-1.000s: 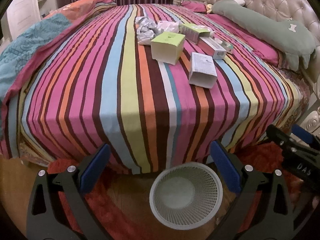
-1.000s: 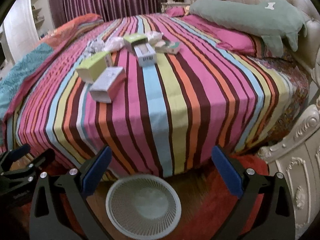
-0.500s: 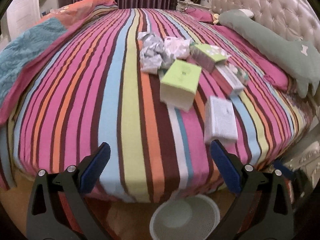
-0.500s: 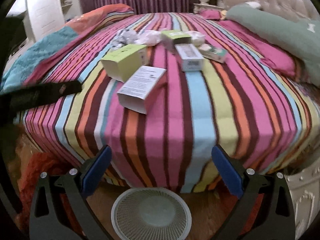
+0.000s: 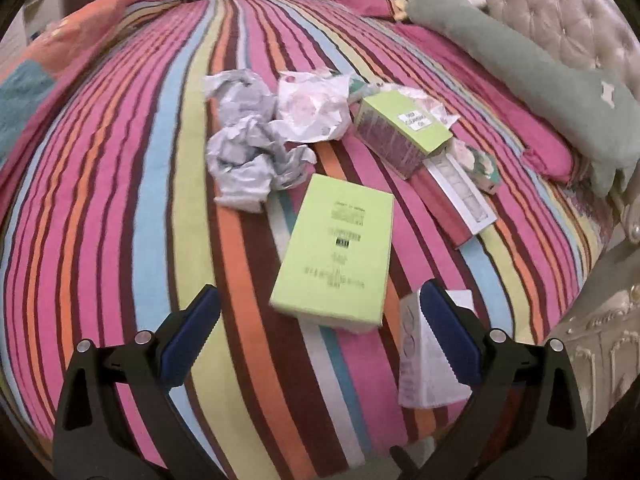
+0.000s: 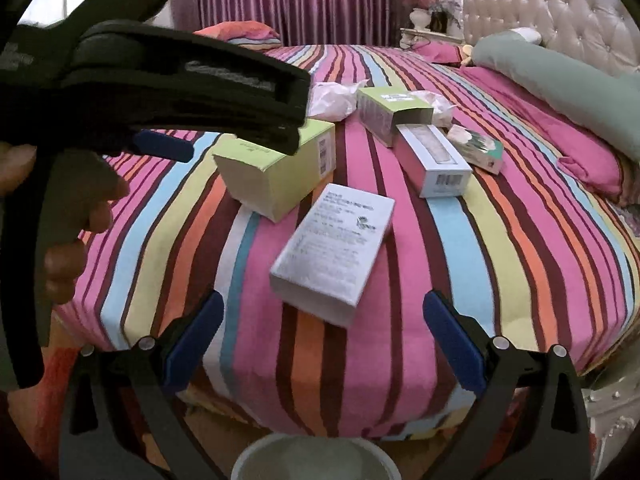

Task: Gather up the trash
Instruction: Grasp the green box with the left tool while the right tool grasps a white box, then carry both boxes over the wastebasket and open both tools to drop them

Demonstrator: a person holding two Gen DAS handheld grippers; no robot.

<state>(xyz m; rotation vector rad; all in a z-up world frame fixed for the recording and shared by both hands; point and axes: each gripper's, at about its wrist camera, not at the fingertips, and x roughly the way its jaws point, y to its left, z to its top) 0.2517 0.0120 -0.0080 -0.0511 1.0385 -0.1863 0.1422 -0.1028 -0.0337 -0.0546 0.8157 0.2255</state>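
Left gripper (image 5: 320, 322) spread wide, empty, hovering over flat lime-green cardboard box (image 5: 335, 249), long axis running away along striped bedspread (image 5: 120, 200). Right gripper (image 6: 322, 322) equally wide, holding nothing, above white printed carton (image 6: 334, 254) lying lengthwise, angled slightly right.

Soft even indoor light, faint shadows, slight motion blur, strong fisheye bending, dark vignetted corners
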